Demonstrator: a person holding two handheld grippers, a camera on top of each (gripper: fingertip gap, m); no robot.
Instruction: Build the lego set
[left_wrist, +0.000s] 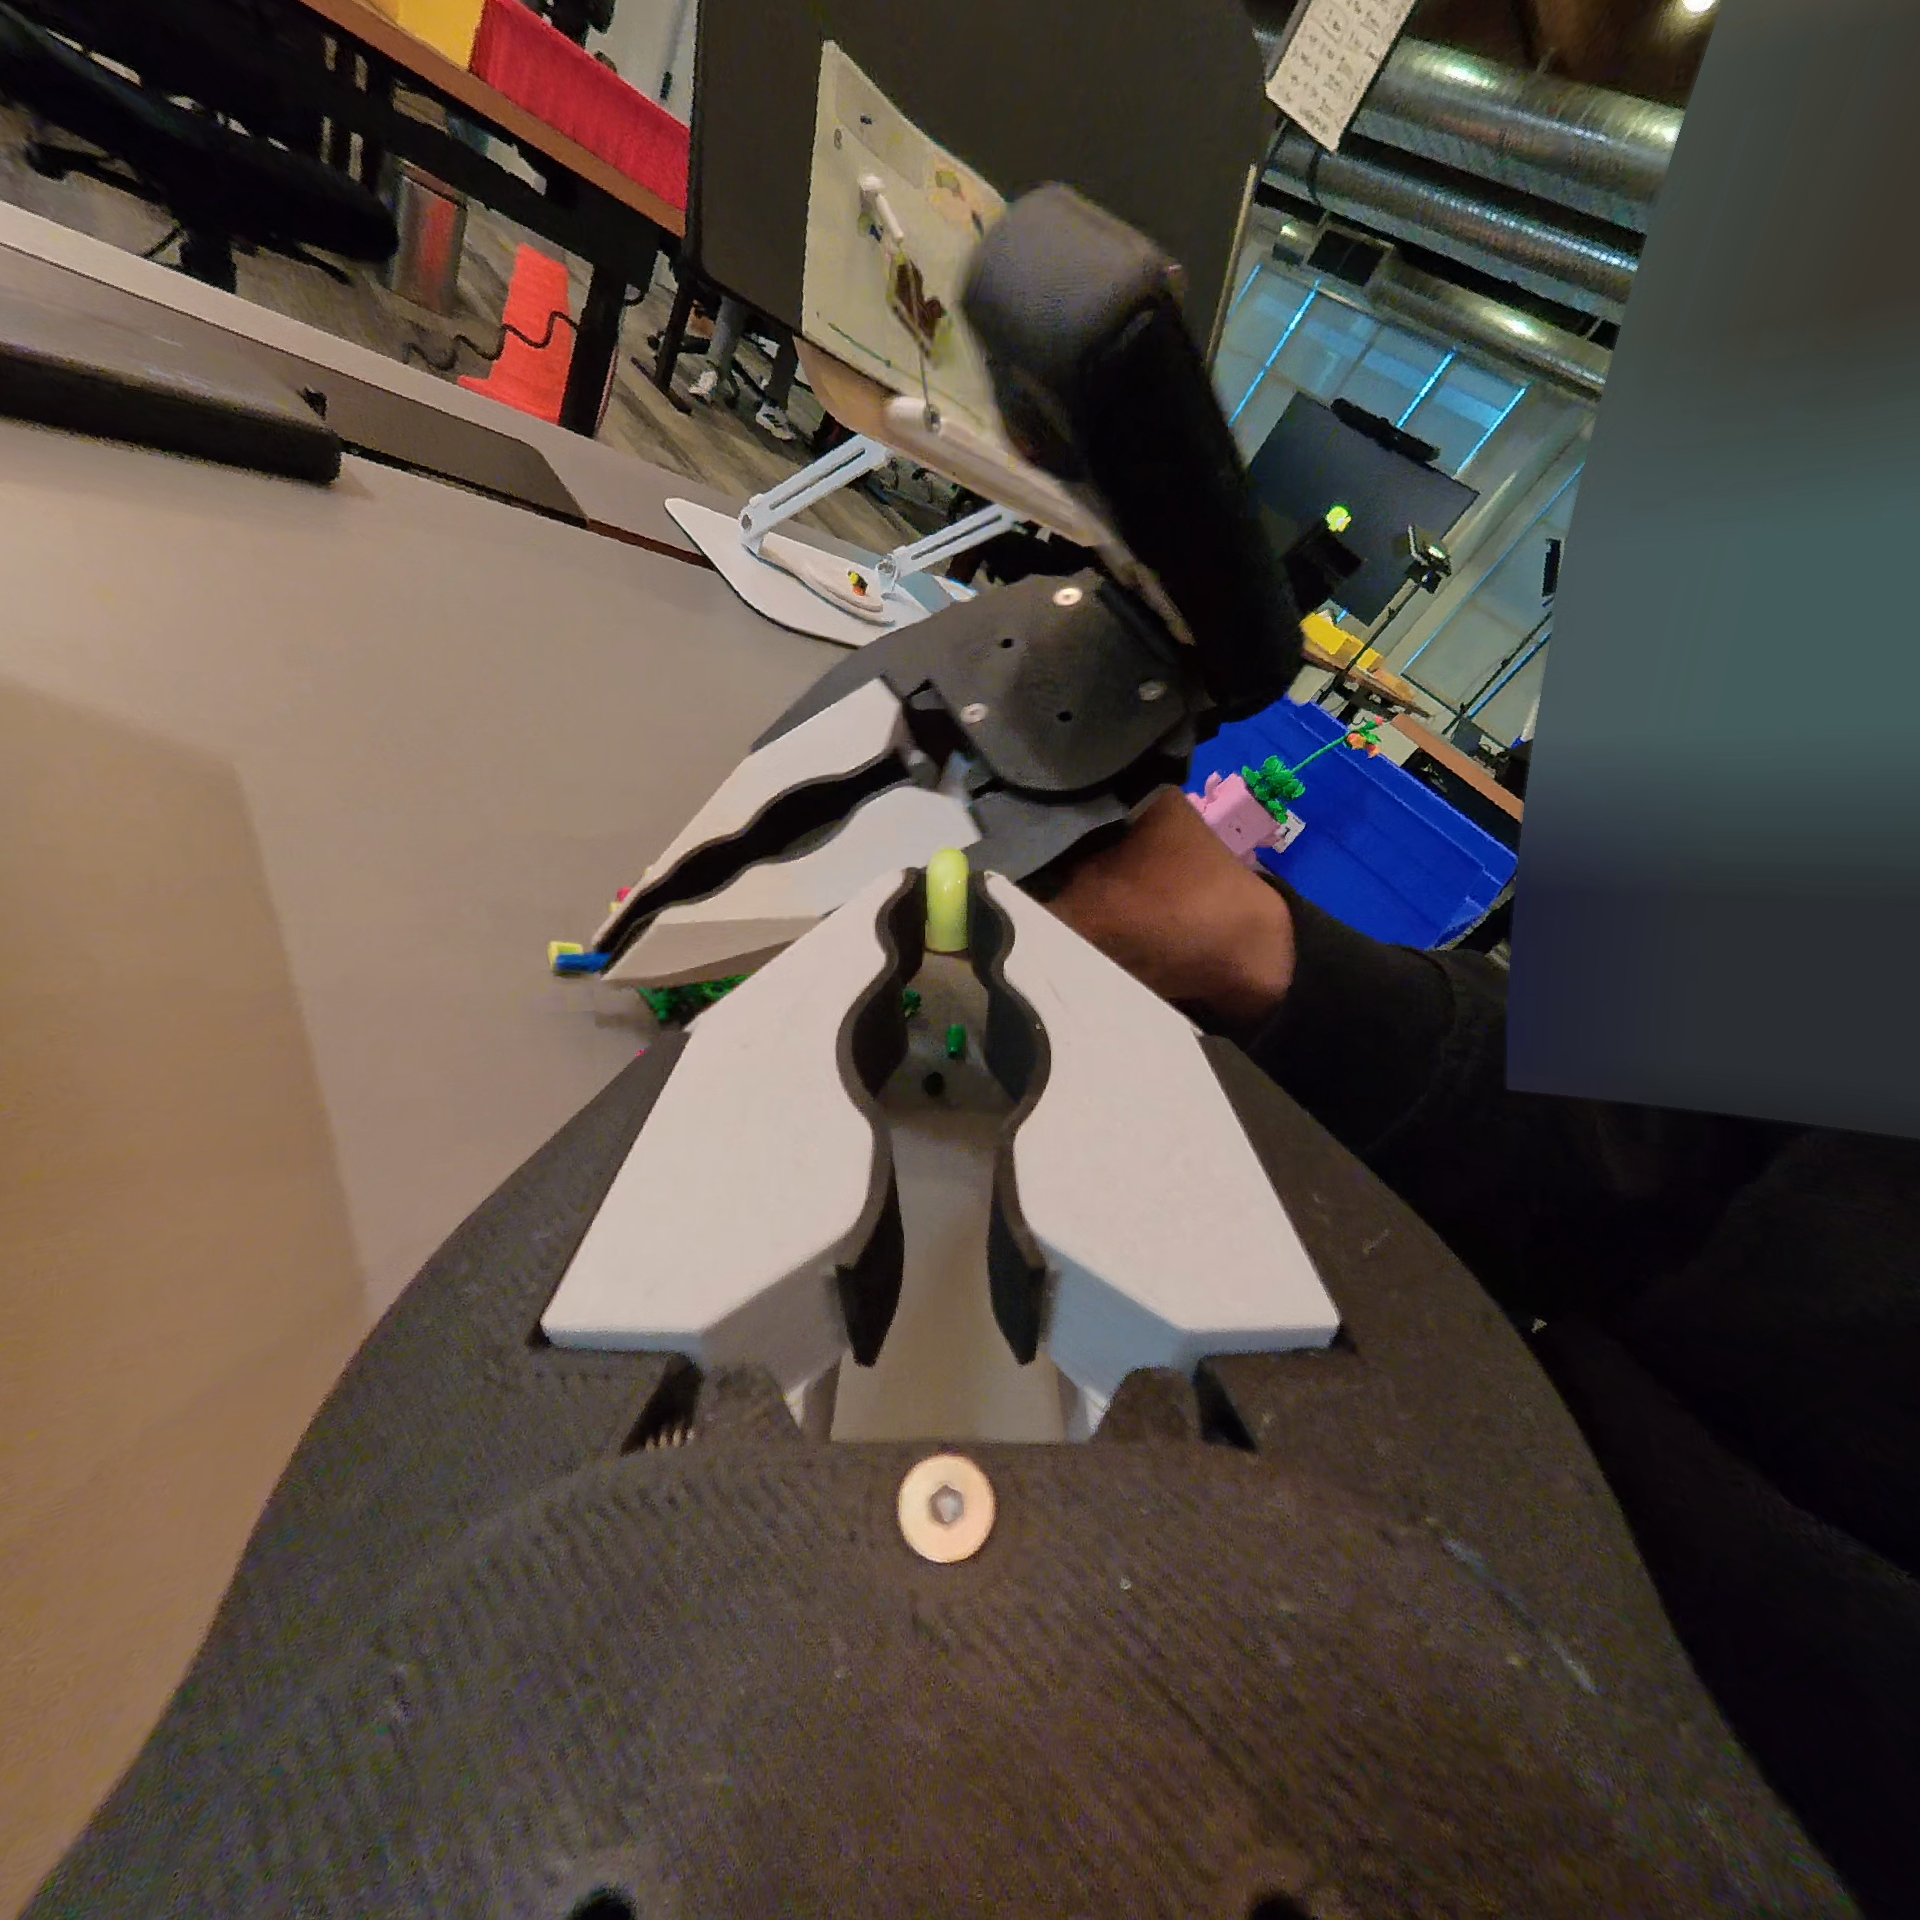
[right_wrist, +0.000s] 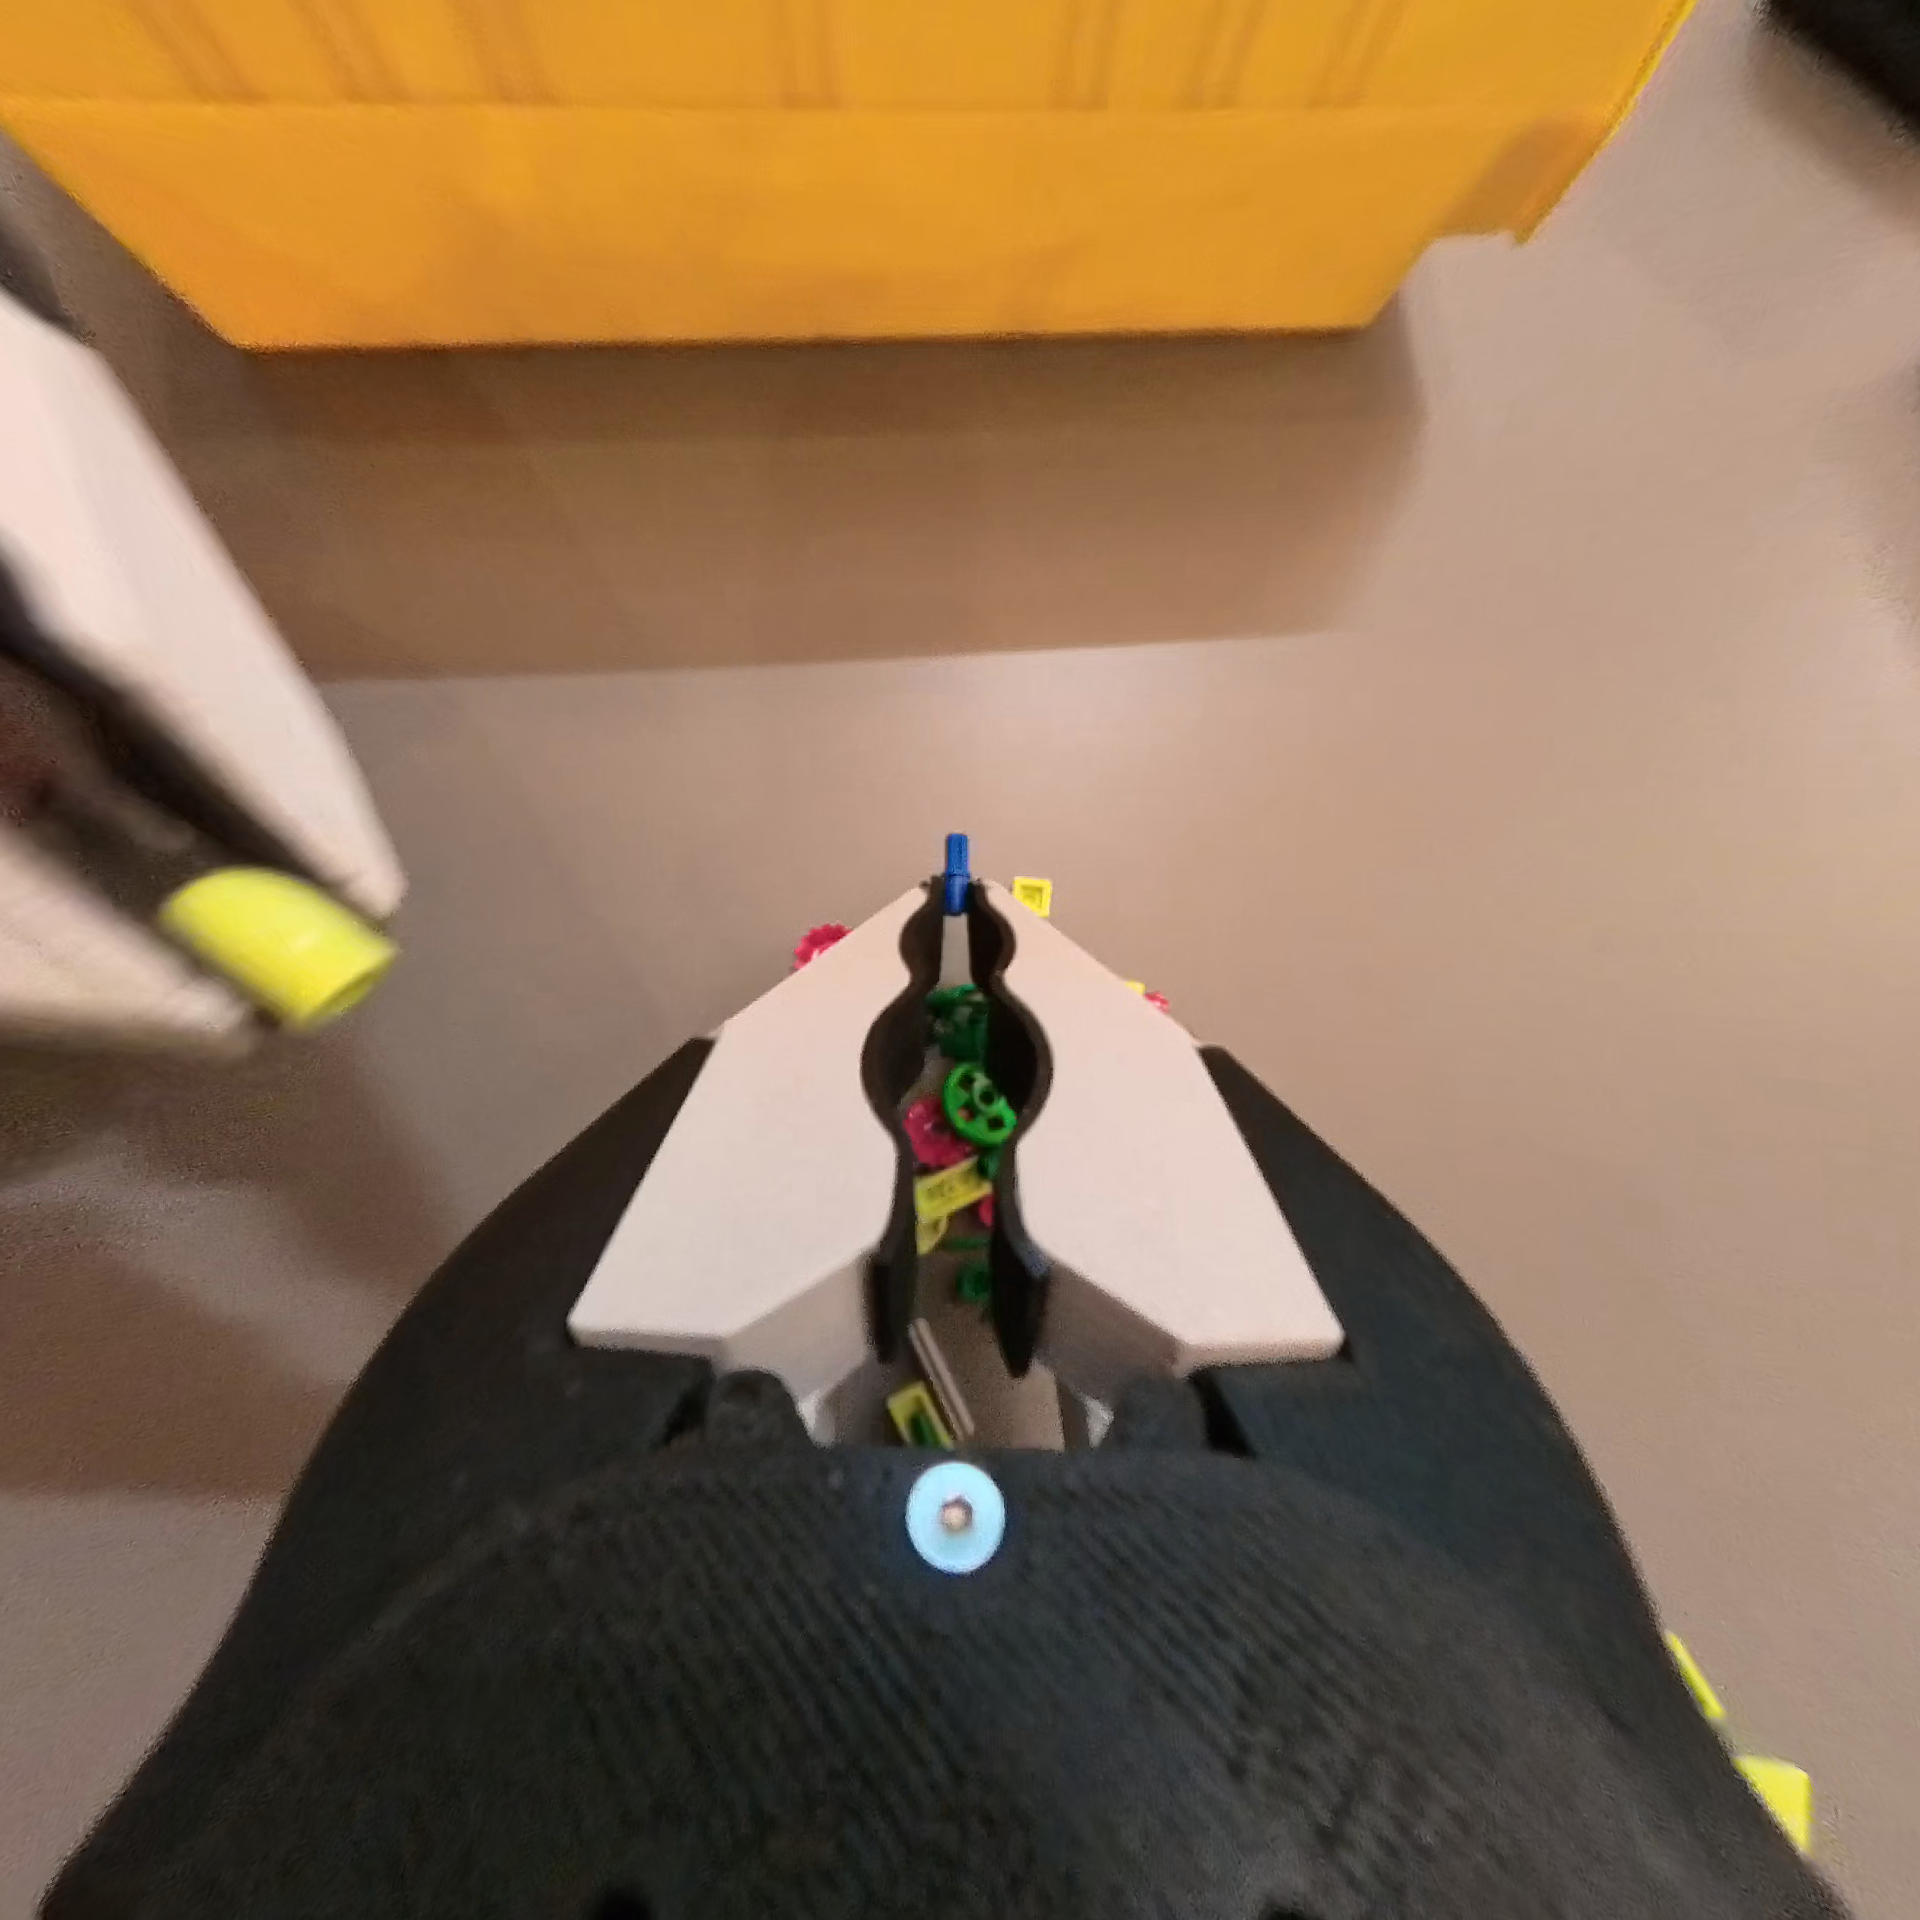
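Hanging sheet (left_wrist: 1330, 62): a white page at the top right with a grid of small dark marks, too small for us to read.
Pinned paper (left_wrist: 904, 239): on the dark board; we make out coloured drawings only.
White tag (left_wrist: 1286, 831): on the pink lego model (left_wrist: 1236, 816) in front of the blue bin (left_wrist: 1382, 831); its print is too tiny for us.
Yellow tile (right_wrist: 951, 1190): it carries dark print that is too blurred for us to read.

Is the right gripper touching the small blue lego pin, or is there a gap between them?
Touching. The right wrist view shows the right gripper with its jaws closed on the small blue lego pin, whose upper end sticks out beyond the tips.
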